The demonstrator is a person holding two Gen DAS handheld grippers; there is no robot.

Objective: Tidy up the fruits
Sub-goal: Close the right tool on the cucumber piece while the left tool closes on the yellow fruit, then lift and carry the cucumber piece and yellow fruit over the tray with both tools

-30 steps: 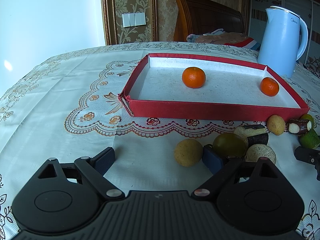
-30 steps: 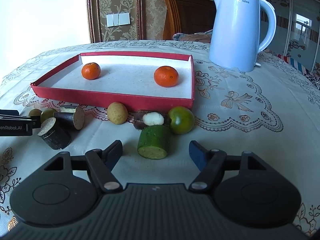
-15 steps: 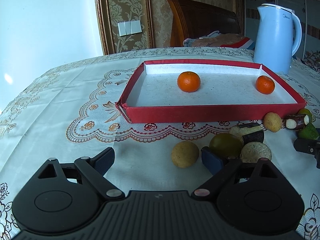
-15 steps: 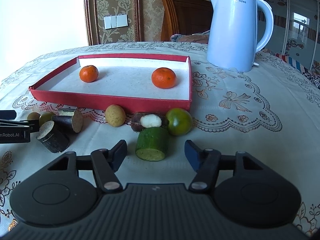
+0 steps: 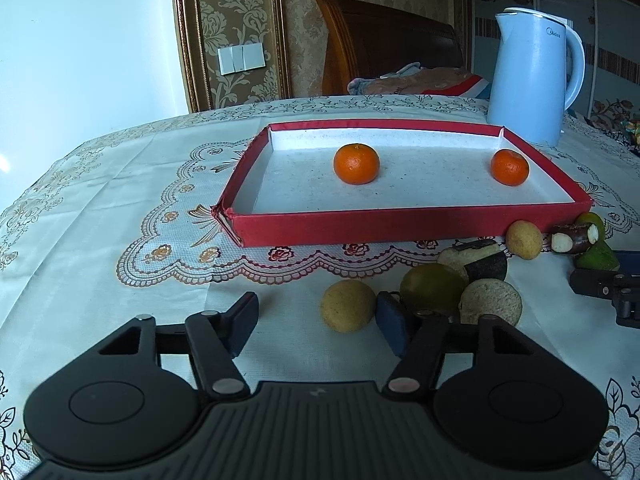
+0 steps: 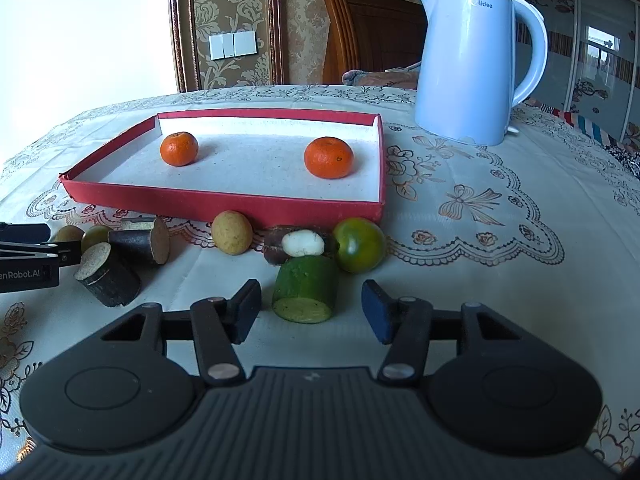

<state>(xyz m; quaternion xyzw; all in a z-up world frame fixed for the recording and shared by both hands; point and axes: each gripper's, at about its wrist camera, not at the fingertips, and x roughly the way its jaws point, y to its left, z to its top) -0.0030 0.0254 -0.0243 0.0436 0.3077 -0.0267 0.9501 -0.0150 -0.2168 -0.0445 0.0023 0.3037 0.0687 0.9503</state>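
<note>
Item, left gripper [image 5: 316,322]: we hold its fingers apart, just closing, nothing clamped; a tan round fruit [image 5: 348,306] sits just inside the right finger [image 5: 390,320], and a dull green fruit [image 5: 432,286] and a cut dark stalk piece [image 5: 490,304] lie just beyond that finger. Item, right gripper [image 6: 312,312]: fingers apart, likewise just closing, straddling a green cut cylinder [image 6: 305,288] without visibly pressing on it. Item, red tray [image 5: 400,226]: ahead of both pairs of fingers, holding two oranges [image 5: 356,163] only; all other fruit lies on the surface in front of it. Risks, in our judgement: the left pair, off-centre, may nudge the tan fruit sideways so it rolls, or catch the green fruit behind the right finger. The right pair may tip the cylinder or knock the green tomato [image 6: 359,245] and white-tipped piece [image 6: 303,243] just past the fingertips.
</note>
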